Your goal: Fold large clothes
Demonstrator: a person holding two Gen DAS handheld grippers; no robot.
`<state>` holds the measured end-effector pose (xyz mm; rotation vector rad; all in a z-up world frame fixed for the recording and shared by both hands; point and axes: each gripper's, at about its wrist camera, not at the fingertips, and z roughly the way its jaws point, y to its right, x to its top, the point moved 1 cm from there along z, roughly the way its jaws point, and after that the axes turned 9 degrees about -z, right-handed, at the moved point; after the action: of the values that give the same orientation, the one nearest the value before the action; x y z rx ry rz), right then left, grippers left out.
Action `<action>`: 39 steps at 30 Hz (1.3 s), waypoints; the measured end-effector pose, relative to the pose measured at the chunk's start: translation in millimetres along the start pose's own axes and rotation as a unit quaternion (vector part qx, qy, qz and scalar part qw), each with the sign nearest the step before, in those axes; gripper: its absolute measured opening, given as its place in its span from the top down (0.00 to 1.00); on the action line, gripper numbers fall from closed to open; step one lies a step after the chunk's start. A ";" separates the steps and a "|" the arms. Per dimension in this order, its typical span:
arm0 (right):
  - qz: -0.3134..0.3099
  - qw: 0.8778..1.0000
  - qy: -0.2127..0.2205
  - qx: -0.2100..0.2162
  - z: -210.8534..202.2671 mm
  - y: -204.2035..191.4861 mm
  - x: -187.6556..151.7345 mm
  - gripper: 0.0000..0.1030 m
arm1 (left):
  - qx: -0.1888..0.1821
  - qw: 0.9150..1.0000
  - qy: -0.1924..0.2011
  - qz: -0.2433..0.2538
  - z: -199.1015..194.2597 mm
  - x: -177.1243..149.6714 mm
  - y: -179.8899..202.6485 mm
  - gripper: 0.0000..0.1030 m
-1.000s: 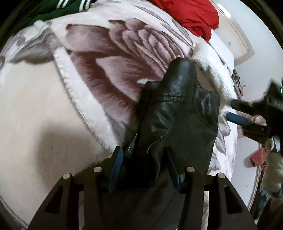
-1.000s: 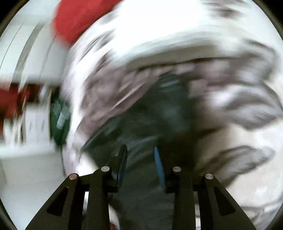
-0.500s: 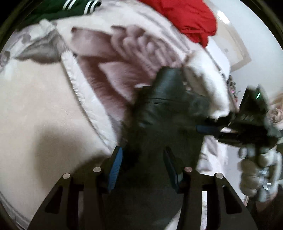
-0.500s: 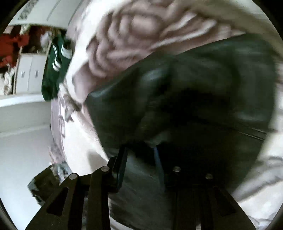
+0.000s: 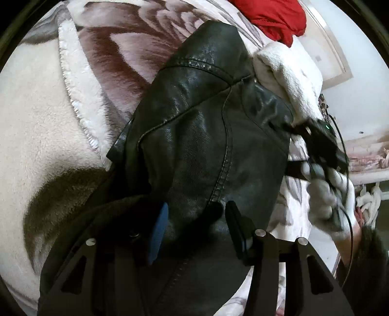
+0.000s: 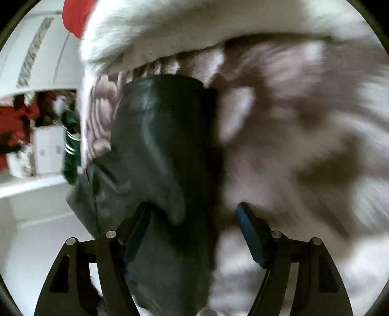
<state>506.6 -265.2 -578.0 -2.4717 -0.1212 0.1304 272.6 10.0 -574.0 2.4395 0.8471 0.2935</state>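
Your work surface is a bed covered by a plush fleece blanket (image 5: 116, 51) printed with large mauve-brown petals on cream, its white shaggy underside turned up in a thick fold (image 5: 287, 70). A red cloth (image 5: 274, 17) lies bunched at the far end. Beyond it you face a pale wall with raised white panel moulding (image 5: 338, 56). Your right-hand camera, blurred, shows a white cabinet (image 6: 48, 150), a green garment with white stripes (image 6: 70, 143) hanging off the bed's edge, and red items (image 6: 14, 124) further back.

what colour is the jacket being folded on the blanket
Black, a shiny leather-look jacket with visible stitched seams. It shows best in the left wrist view.
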 end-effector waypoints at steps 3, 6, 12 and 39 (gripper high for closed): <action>0.007 0.999 0.012 0.044 15.7 1.4 14.0 0.52 | 0.005 1.000 -0.004 0.015 1.8 2.5 3.8 0.55; 0.021 0.998 0.039 0.051 6.3 3.3 0.8 0.66 | 0.003 1.000 -0.017 0.022 0.1 1.8 5.7 0.55; 0.147 0.976 0.148 0.060 -79.2 41.6 -98.5 0.68 | -0.028 0.999 -0.042 0.022 -10.5 -13.8 33.2 0.55; 0.120 0.971 0.137 0.154 -70.5 172.7 -185.5 0.29 | 0.018 0.995 -0.098 0.027 79.9 -67.8 49.5 0.94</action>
<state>341.0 -465.7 -617.9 -2.1600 0.2972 -0.0838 274.2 -98.3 -615.1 2.4786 0.7071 0.0578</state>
